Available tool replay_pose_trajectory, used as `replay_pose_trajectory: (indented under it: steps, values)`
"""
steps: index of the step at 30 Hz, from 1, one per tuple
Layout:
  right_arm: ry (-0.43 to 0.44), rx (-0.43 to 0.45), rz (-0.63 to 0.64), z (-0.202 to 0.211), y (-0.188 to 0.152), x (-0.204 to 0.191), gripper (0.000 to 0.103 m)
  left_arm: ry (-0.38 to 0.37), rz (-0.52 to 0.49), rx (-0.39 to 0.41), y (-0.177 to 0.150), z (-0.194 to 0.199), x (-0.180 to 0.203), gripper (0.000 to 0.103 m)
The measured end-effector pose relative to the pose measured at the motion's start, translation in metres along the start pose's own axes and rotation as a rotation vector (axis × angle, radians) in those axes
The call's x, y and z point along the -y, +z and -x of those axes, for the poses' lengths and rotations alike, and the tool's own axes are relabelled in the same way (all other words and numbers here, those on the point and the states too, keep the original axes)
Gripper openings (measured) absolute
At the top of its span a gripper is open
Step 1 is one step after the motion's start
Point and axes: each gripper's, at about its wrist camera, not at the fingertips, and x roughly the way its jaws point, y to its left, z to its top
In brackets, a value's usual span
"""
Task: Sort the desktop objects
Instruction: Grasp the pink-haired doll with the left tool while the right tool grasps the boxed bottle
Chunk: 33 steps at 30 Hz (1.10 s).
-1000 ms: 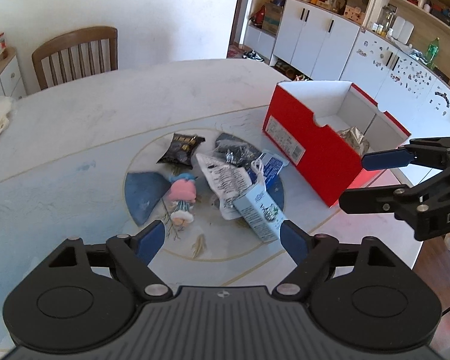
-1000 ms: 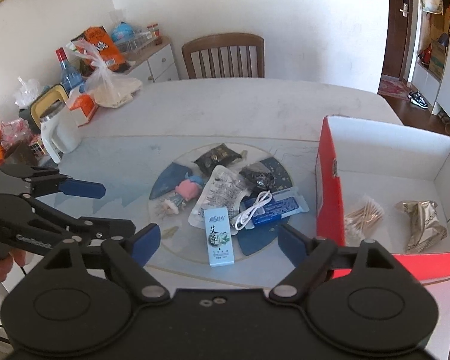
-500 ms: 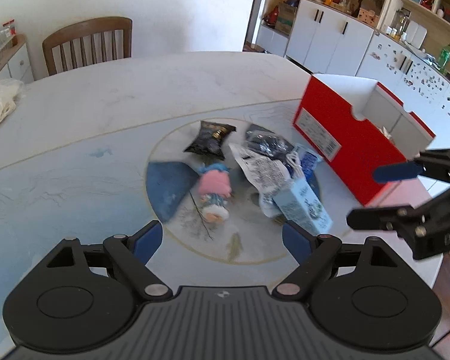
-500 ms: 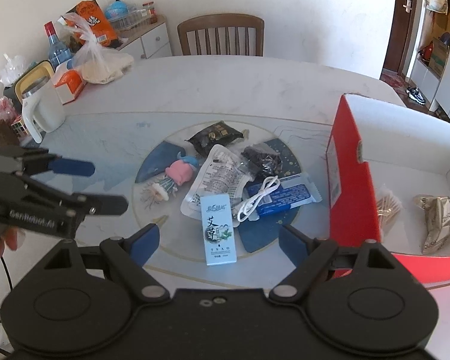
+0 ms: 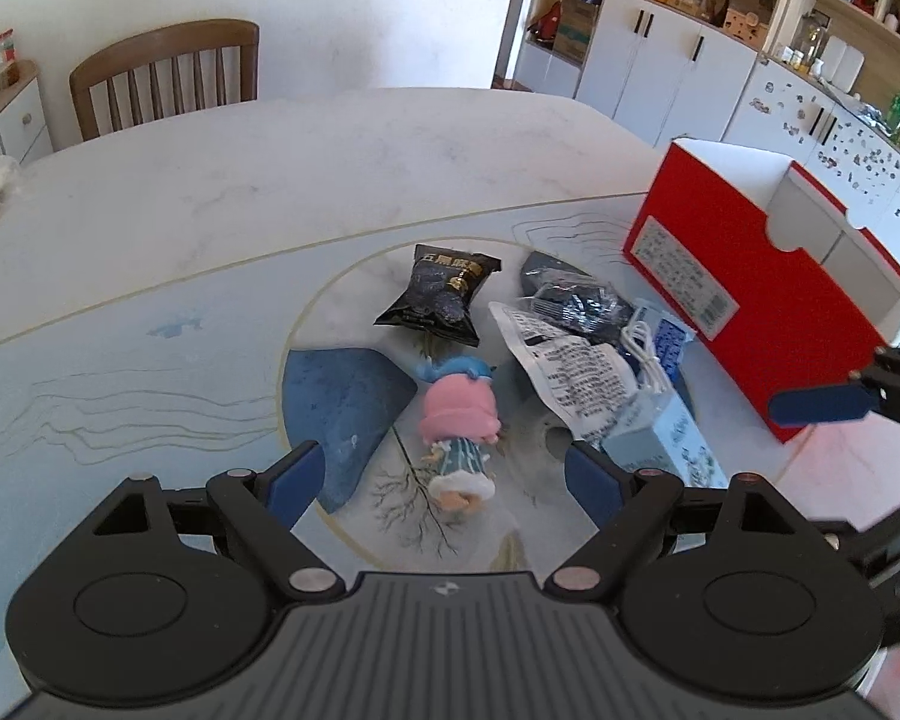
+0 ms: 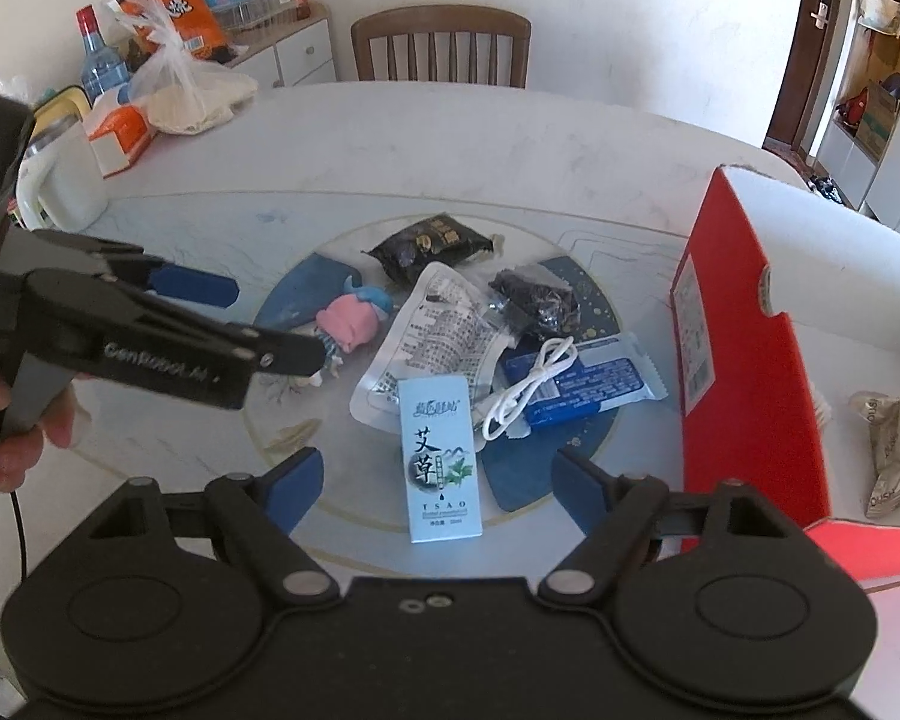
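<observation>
On the left, a hand [image 6: 12, 432] grips the left tongs [image 5: 444, 480], which hang spread wide and empty over the worktop [image 5: 210, 210], with the doll [image 5: 459, 420] lying on its back between and just beyond the blue pads. Past the doll lies a black snack bag [image 5: 441, 294]. Right of the doll, a clear printed pouch [image 6: 444, 336] overlaps a crumpled dark packet [image 6: 537, 300], and a pale blue carton [image 6: 441, 456] lies flat with its far end on the pouch's near edge. Beside the carton, a coiled white cable [image 6: 528, 387] sits on top of a blue wrapper [image 6: 582, 384]. The right tongs [image 6: 438, 480] are likewise wide apart and holding nothing, poised above the carton's near end. Furthest right stands the red box [image 6: 744, 360], open at the top, with a gold foil packet [image 6: 897, 450] on its white floor.
</observation>
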Motion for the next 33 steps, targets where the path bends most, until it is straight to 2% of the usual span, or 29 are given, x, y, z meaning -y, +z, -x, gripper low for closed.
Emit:
replay_pose_trajectory:
  steps: [9, 16, 20, 31, 33]
  values:
    - [-0.009, -0.027, -0.007, -0.013, -0.002, 0.001, 0.067, 0.033, 0.012, -0.008, 0.002, -0.022, -0.005, 0.087]
    - [-0.014, -0.045, -0.003, -0.019, -0.003, 0.001, 0.064, 0.029, 0.046, -0.009, 0.004, -0.031, -0.007, 0.087]
    - [-0.014, -0.047, -0.007, -0.022, -0.003, 0.001, 0.059, 0.024, 0.047, -0.008, 0.004, -0.035, -0.005, 0.077]
    - [-0.015, -0.060, -0.009, -0.028, -0.003, 0.001, 0.052, 0.035, 0.036, 0.011, 0.002, -0.042, -0.004, 0.066]
    - [-0.019, -0.062, -0.010, -0.030, -0.004, 0.002, 0.048, 0.035, 0.028, 0.018, 0.002, -0.042, -0.002, 0.061]
